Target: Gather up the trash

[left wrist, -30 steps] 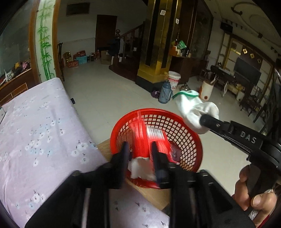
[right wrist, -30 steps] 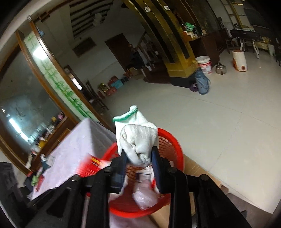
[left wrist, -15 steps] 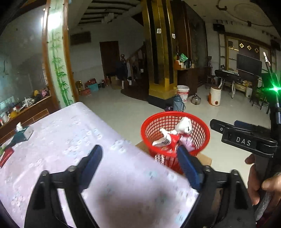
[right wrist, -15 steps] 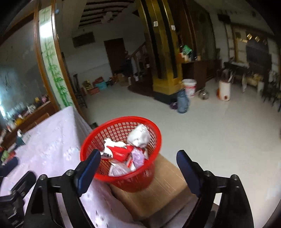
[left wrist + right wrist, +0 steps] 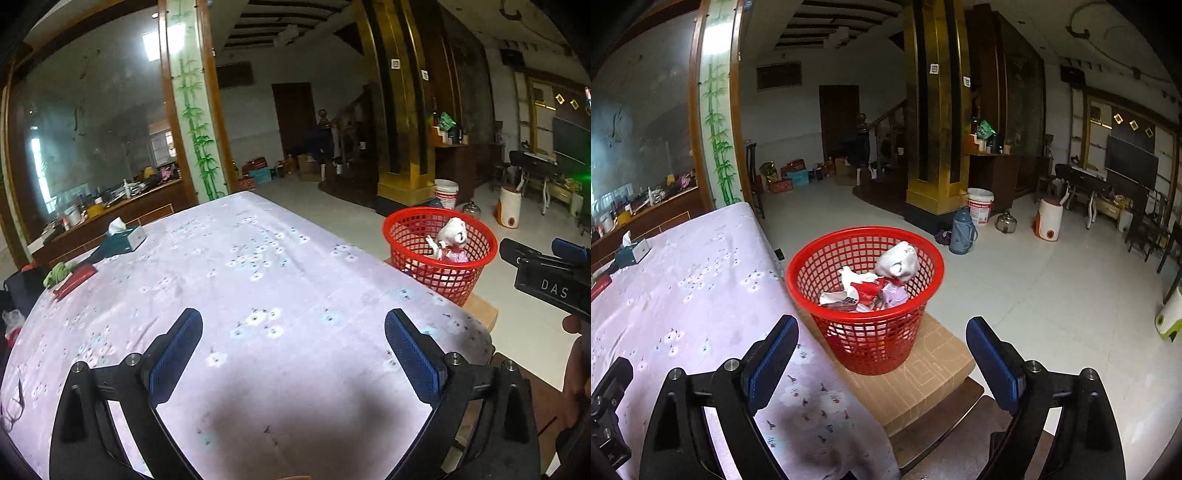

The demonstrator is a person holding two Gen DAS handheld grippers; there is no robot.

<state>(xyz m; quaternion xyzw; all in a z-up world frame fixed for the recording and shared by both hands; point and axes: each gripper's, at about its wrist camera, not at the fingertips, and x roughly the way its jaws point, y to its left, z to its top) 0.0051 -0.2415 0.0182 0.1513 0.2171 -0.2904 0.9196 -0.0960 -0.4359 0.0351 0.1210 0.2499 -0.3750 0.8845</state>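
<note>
In the left wrist view a tissue box (image 5: 123,236) sits on the table (image 5: 258,295) at about ten o'clock, with a flat red packet (image 5: 75,278) and something green (image 5: 59,271) beside it, nearer nine. The table wears a pale lilac cloth printed with small flowers. The left gripper (image 5: 293,354) hangs above that cloth at six o'clock, blue-padded fingers (image 5: 177,350) spread wide, nothing between them. At about two o'clock, past the table's far corner, stands the red mesh basket (image 5: 439,254) with a white balled glove (image 5: 456,230) showing above its rim. At three o'clock the right gripper's black body juts in, a hand (image 5: 574,354) below it.

In the right wrist view the basket (image 5: 866,295) rests on a cardboard box (image 5: 923,376) just beside the table edge, dead centre. Inside lie the white glove (image 5: 897,260) at one o'clock, red-and-white wrappers (image 5: 864,288) and a pale purple bag (image 5: 895,295) — all trash within the rim. The right gripper (image 5: 882,358) is at six o'clock, jaws fully apart and empty, framing the basket's base. On the floor beyond stand a blue flask (image 5: 962,232) and a white bucket (image 5: 980,206).
</note>
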